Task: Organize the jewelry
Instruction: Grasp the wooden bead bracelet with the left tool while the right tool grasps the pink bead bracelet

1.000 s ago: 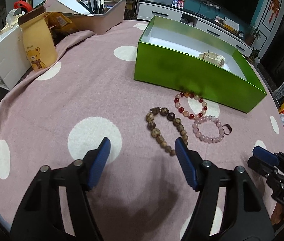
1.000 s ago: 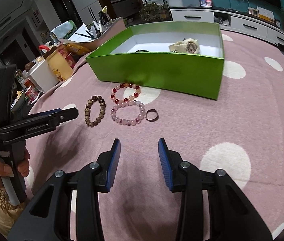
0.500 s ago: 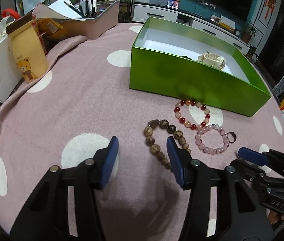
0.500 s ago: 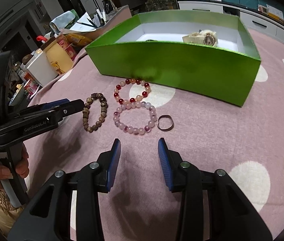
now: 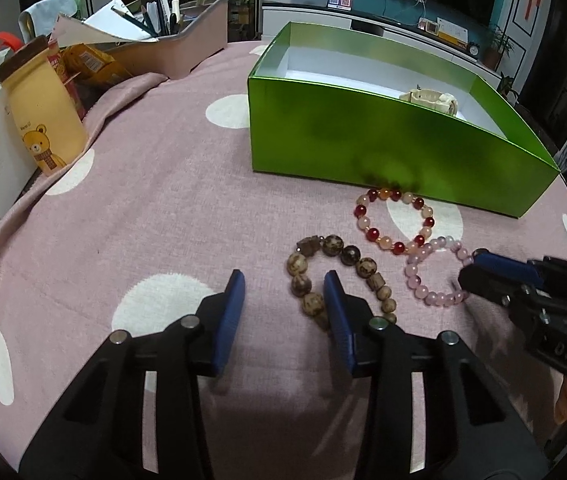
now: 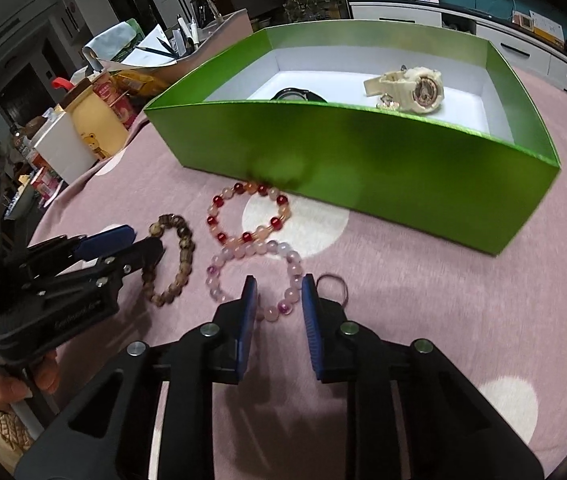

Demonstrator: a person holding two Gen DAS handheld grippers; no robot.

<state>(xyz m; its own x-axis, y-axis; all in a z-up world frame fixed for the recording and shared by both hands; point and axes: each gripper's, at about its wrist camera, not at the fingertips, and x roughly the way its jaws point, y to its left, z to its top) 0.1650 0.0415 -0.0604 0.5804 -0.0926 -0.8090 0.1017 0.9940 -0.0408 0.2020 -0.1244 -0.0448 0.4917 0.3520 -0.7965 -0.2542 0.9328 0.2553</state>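
Jewelry: three bead bracelets and a small ring lie flat on my pink dotted tablecloth (image 5: 155,208), just near of the green box (image 6: 363,168).
Wooden bracelet (image 5: 335,276): leftmost of the three; a loop of brown beads stretched into an oval, its long axis running near to far.
Red and peach bracelet (image 6: 249,216): closest to the box wall, a rounder loop with no clear long axis.
Pale pink bracelet (image 6: 255,276): near of the red one and touching it; also roughly round.
Ring (image 6: 333,286): small dark hoop lying flat, just right of the pink bracelet.
Box contents: a cream watch (image 6: 411,88) and a dark band (image 6: 299,95) already rest on the white floor.
Left gripper (image 5: 283,304): my jaws are closing; nothing sits between them, and the right pad stands over the near end of the wooden loop.
Right gripper (image 6: 277,310): my jaws are closing with the near arc of the pink bracelet between them, pads not yet pressing.
Handling, as I judge it: each bracelet is light and floppy, its beads hard and smooth, so it will sag and swing when lifted.
Where to hold: I would pinch across one or two beads on the nearest arc, squarely, so they cannot roll out.
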